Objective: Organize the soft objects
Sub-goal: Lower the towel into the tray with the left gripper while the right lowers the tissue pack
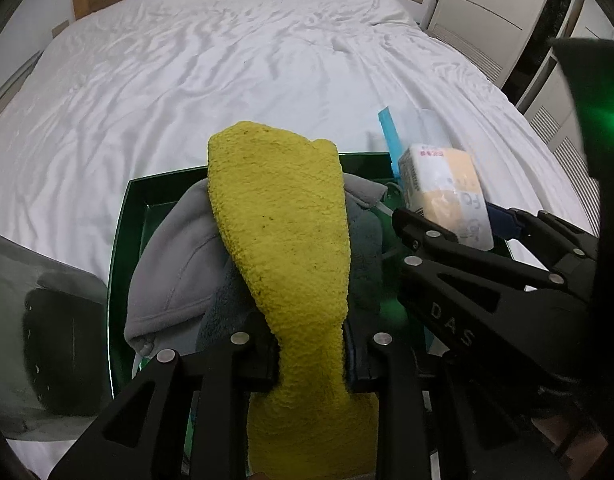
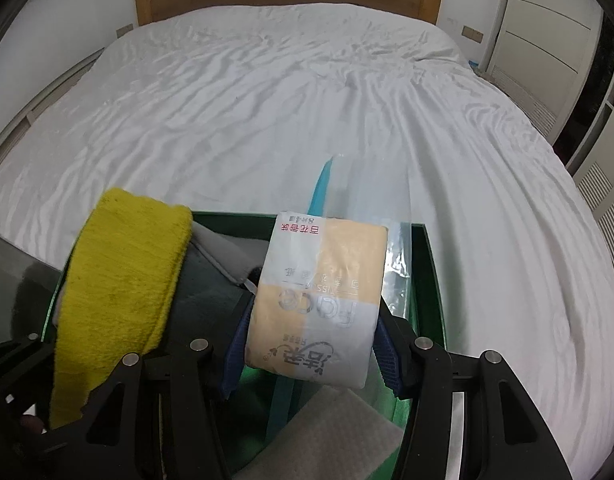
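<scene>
One fuzzy yellow towel (image 1: 283, 232) is pinched in the left gripper (image 1: 311, 354) above the dark green box (image 1: 121, 240) near the bed's foot edge. One orange-and-white tissue pack (image 2: 319, 300) is clamped in the right gripper (image 2: 311, 354). One grey fleece garment (image 1: 175, 264) lies inside.

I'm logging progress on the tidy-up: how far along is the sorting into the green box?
Done: a grey garment already lies in the green box. In hand: the left tongs are shut on a yellow towel, the right tongs on a tissue pack, both over the box. Left: releasing both; the clear zip bag hangs over the far rim.
</scene>
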{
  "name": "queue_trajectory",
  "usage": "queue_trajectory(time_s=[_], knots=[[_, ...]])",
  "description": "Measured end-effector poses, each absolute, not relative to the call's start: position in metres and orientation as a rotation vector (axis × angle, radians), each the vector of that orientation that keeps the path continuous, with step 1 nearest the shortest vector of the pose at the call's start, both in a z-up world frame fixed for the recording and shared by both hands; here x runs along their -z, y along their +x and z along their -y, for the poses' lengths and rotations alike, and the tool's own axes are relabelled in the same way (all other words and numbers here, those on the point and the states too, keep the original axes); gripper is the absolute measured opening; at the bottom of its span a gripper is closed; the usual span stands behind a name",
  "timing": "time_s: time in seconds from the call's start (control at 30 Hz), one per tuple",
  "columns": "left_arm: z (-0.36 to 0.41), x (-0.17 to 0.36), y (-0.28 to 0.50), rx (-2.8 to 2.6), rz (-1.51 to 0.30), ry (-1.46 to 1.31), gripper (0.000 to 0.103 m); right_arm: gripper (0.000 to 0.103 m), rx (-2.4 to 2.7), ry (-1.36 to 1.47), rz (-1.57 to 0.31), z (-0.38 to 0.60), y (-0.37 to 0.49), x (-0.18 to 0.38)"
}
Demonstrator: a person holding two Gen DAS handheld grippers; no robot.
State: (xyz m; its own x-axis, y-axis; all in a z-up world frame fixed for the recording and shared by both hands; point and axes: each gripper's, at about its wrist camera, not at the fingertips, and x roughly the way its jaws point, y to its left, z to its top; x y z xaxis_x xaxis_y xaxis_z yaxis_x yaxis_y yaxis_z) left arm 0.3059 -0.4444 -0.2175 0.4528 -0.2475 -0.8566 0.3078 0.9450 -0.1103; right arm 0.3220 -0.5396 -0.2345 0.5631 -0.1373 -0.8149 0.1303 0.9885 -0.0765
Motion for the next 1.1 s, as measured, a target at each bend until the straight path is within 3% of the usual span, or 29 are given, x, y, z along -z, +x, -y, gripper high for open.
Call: queue_trajectory(time_s=[0.7, 1.1], knots=[[0.444, 0.225, 0.303, 0.319, -0.996, 0.086, 0.022, 0.056, 0.185, -0.007, -1.017, 0.549, 0.336, 0.264], [0.444, 0.222, 0.301, 0.331, -0.994, 0.097, 0.029, 0.062, 0.194, -0.007, -1.016, 0.55, 0.333, 0.263]])
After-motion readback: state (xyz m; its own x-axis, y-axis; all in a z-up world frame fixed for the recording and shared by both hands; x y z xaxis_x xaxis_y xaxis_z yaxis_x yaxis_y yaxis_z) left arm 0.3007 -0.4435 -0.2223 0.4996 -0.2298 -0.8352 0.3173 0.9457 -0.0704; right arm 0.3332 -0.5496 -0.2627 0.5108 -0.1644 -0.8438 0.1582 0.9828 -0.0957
